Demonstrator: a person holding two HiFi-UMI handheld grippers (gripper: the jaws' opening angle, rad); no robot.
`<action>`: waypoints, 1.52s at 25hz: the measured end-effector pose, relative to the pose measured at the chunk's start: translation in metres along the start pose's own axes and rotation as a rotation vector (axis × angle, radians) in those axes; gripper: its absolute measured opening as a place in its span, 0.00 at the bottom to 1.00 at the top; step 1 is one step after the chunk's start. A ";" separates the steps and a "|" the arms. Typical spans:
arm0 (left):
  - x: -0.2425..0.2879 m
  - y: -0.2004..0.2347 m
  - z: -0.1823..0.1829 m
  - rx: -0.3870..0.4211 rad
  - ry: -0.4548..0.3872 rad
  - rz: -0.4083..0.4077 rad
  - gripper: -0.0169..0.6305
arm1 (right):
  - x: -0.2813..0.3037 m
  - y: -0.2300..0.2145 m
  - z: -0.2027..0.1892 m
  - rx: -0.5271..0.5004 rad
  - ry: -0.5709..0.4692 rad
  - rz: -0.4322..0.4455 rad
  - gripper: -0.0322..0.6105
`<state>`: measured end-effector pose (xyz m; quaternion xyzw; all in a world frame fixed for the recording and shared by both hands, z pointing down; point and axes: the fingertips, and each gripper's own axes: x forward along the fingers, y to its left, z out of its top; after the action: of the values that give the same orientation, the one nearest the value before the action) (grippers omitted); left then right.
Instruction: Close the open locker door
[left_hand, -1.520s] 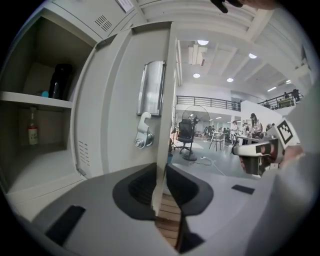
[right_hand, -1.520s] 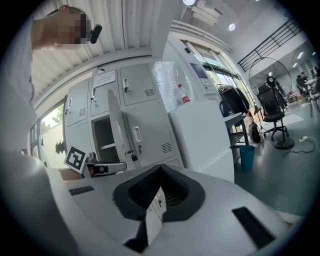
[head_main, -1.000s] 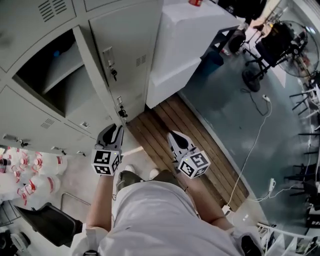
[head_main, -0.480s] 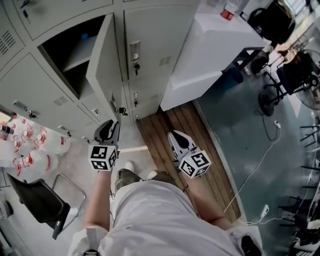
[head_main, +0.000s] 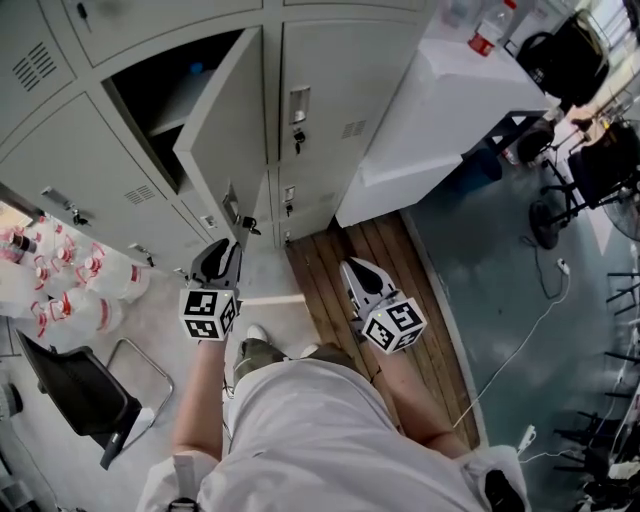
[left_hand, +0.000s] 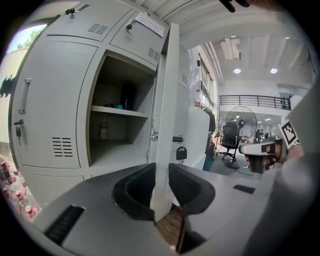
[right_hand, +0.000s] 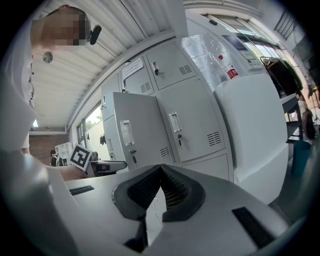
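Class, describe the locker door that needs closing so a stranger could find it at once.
Start at the grey locker bank along the wall, left of the large white unit. The open locker door is the only one swung outward, exposing a dark shelved compartment; every neighbour is shut flat.

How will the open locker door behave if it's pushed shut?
The open locker door looks like thin painted sheet metal: probably stiff, light and easy to swing. With that little weight, a hard shove would likely make it slam or bounce back. The latch on its free edge may need a firm final press.
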<state>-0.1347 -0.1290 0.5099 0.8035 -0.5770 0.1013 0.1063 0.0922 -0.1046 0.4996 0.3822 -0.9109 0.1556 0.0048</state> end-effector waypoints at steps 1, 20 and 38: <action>-0.001 0.004 0.000 0.000 0.001 0.002 0.15 | 0.004 0.003 0.001 -0.001 0.000 0.004 0.06; -0.004 0.091 0.003 -0.010 0.000 0.032 0.08 | 0.087 0.046 0.002 -0.013 0.003 0.039 0.06; 0.013 0.153 0.012 0.001 -0.009 0.029 0.08 | 0.138 0.055 0.000 -0.004 -0.009 -0.003 0.06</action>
<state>-0.2750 -0.1919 0.5100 0.7954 -0.5891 0.0996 0.1021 -0.0443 -0.1640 0.5017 0.3840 -0.9107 0.1523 0.0018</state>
